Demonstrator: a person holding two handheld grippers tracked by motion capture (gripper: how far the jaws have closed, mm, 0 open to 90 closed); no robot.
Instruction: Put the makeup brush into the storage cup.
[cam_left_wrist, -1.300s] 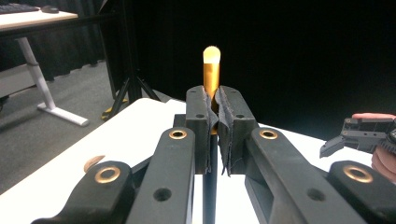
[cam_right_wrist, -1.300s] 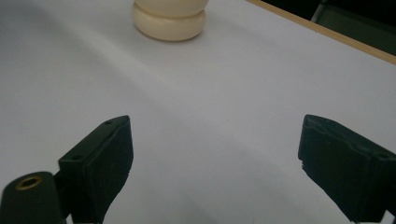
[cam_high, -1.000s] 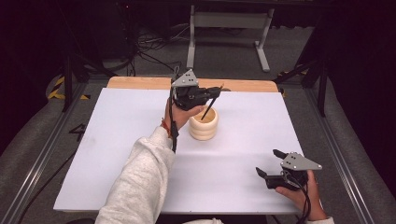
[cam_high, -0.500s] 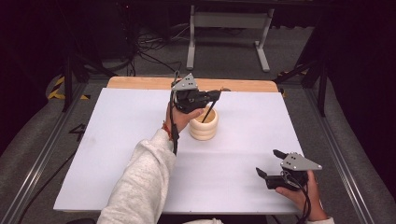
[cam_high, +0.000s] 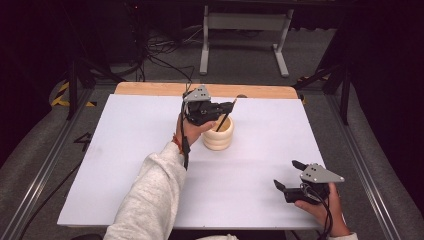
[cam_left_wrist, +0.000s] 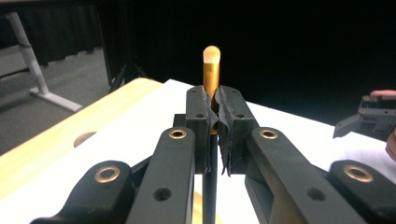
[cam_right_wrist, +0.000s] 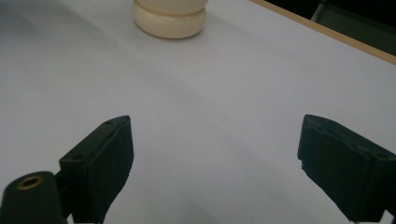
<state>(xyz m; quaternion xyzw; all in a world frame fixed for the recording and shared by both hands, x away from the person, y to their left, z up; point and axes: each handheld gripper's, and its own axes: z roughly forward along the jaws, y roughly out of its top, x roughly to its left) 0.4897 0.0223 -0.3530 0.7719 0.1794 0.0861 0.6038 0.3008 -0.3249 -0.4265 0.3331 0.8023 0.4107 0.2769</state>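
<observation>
A white sheet (cam_high: 125, 165) was spread over the table (cam_high: 150, 89), whose wooden edge was left bare at the far side. A cream ribbed holder (cam_high: 218, 135) was set near the sheet's middle. Above it the left gripper (cam_high: 220, 109) was held, its fingers (cam_left_wrist: 198, 121) pinched on a makeup brush (cam_left_wrist: 211, 65) by its gold ferrule, bristles uppermost; the dark handle was slanted down toward the holder, perhaps into its mouth, though that was hidden. The right gripper (cam_high: 291, 175) was rested near the sheet's front right corner, fingers (cam_right_wrist: 100, 163) spread wide, nothing between them.
</observation>
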